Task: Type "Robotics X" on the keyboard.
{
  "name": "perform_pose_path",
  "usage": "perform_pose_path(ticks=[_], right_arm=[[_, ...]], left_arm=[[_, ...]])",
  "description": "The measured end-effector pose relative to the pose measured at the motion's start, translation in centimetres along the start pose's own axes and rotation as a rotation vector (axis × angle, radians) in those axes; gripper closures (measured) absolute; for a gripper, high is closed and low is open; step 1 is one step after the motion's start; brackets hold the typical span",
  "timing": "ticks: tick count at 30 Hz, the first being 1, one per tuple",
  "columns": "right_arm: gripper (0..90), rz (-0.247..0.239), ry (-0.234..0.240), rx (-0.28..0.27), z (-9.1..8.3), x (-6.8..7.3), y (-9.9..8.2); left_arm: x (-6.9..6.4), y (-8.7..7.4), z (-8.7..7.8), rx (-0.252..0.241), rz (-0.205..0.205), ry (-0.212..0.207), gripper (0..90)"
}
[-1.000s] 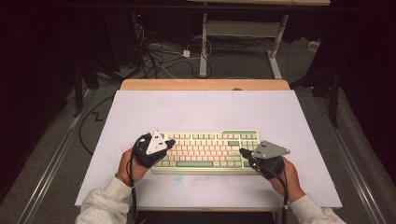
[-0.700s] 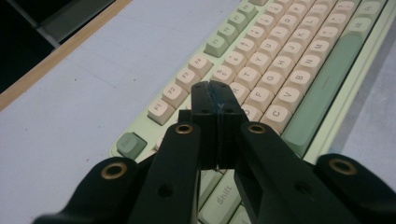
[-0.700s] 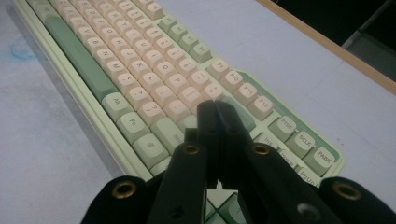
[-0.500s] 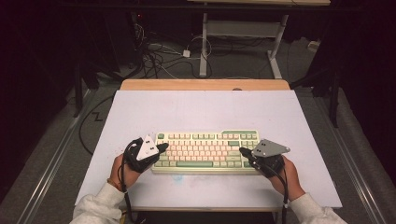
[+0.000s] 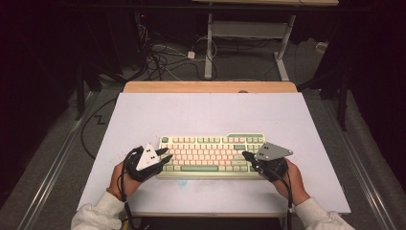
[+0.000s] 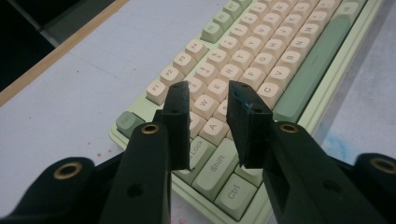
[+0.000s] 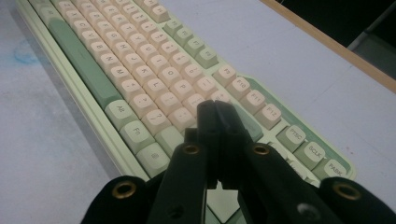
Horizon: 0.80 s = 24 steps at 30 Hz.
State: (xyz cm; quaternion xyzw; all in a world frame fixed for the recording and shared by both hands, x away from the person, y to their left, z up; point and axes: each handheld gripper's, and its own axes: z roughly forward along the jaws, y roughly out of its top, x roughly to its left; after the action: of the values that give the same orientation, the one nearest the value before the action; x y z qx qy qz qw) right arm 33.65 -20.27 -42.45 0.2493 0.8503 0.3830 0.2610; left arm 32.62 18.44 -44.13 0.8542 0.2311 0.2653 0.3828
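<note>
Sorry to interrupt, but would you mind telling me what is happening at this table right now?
A person is working on a pale green keyboard with cream and green keys that lies on the white tabletop, holding a black two-jaw gripper in each hand. The left gripper hovers over the keyboard's left end, above the A and W keys; its jaws have just been opening and nothing is between them. The right gripper is shut, its tips over the keys at the right end.

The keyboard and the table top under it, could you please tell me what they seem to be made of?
Keyboard: probably matte plastic, with moulded cream and green keycaps and printed letters. Table top: a smooth pale sheet, perhaps laminate, lightly stained, with a wood-coloured strip along the far edge.
</note>
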Motion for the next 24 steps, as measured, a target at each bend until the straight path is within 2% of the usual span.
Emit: perform_pose_path(ticks=[6,13,16,17,19,24], right_arm=[[90.0,0.000,0.002,-0.001,0.1,0.0,0.1],[90.0,-0.005,0.012,-0.007,0.5,0.2,0.7],[90.0,-0.011,0.016,-0.007,0.7,0.2,0.8],[84.6,-0.009,0.016,-0.010,0.8,0.3,0.9],[90.0,-0.014,0.019,-0.007,0.9,0.2,1.0],[90.0,-0.017,0.032,-0.001,1.2,0.4,1.3]], left_arm=[[-0.3,-0.4,0.0,-0.001,-0.017,0.016,42.4],[-0.3,-1.2,-0.2,-0.016,-0.050,0.045,24.1],[-0.4,-1.4,-0.4,-0.013,-0.052,0.047,22.7],[-0.4,-1.5,-0.4,-0.012,-0.052,0.047,22.7],[-0.5,-1.6,-0.5,-0.008,-0.053,0.049,22.7],[-0.8,-2.0,-0.6,0.000,-0.056,0.046,22.7]])
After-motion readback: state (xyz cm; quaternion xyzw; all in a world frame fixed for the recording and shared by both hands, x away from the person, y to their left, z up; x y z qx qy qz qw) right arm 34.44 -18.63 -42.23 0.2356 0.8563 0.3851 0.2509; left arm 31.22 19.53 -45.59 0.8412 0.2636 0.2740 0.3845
